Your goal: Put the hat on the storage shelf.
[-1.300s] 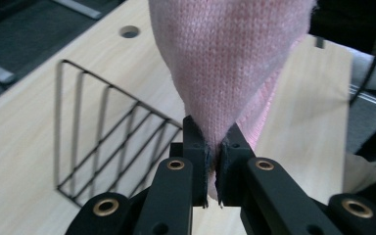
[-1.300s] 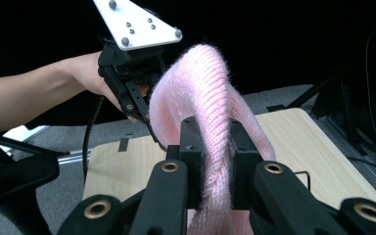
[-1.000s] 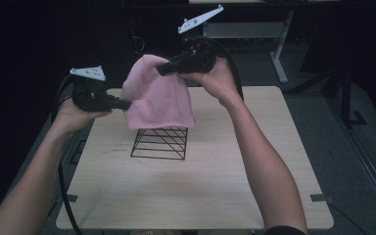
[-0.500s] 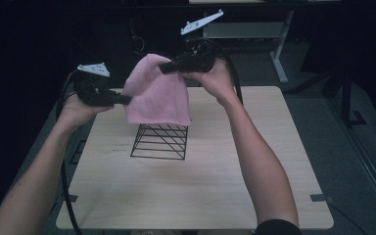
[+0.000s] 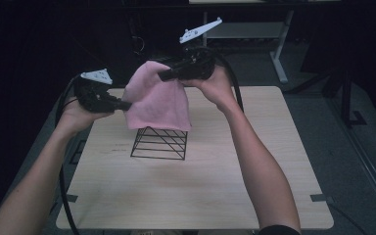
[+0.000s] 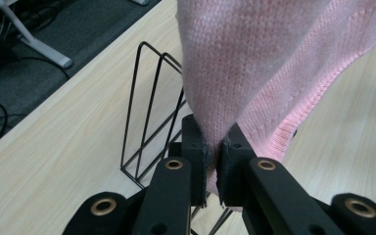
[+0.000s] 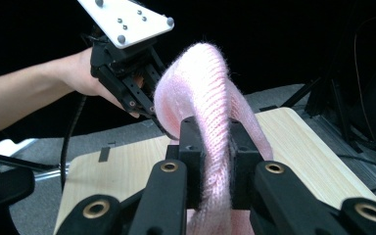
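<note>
A light wooden table carries 1 black wire rack.

Both hand-held grippers raised, jaws clamped.

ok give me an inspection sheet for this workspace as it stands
surface: pale wood table, bare apart from the rack
job's things: pink cloth held up in the air between both grippers, draping over the black wire rack that stands on the table
clutter: nothing seen
grippers: left gripper shut on the cloth's lower edge; right gripper shut on a bunched fold higher up
cables: black cable trails from the left gripper down past the table's edge; another loops over the right hand
surroundings: dark room, grey floor, a white-legged stand behind the table
</note>
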Available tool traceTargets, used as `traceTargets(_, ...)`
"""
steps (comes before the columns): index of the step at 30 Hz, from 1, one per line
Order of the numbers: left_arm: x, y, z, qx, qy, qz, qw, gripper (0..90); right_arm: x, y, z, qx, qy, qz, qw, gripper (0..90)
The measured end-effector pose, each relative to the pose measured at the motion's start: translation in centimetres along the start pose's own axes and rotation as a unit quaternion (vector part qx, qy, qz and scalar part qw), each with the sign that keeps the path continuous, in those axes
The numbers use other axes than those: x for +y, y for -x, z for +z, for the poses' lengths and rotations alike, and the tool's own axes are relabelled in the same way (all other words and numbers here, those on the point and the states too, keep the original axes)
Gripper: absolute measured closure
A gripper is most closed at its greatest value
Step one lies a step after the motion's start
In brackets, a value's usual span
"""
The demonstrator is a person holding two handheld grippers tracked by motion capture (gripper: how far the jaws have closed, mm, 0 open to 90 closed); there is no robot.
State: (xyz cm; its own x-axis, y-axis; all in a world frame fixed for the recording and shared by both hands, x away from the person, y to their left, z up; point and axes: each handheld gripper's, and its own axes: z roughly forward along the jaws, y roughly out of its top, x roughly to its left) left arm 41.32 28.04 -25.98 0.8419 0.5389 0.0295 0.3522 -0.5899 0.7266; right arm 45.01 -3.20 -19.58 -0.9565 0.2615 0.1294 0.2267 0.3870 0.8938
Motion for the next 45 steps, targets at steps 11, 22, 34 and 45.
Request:
traceTargets(11, -1.4, -0.5, 0.7, 0.0, -0.007, -0.017, 0.9998, 83.9, -0.4, 0.0, 1.7, 0.009, -0.013, 0.0, 0.9999, 79.9)
traceTargets(22, -2.9, -0.2, 0.8, -0.001, -0.008, -0.017, 0.9998, 83.8, -1.7, -0.2, 2.6, 0.026, -0.018, 0.009, 0.9995, 79.2)
traceTargets(34, -3.7, 0.3, 0.9, 0.011, -0.028, -0.008, 0.9995, 83.9, -2.7, -1.0, 3.3, 0.036, -0.025, 0.004, 0.9991, 78.9)
traceTargets(45, -4.9, 0.3, 1.7, 0.012, -0.044, -0.012, 0.9989, 83.8, -4.2, -0.9, 4.5, 0.05, -0.037, 0.015, 0.9979, 78.3)
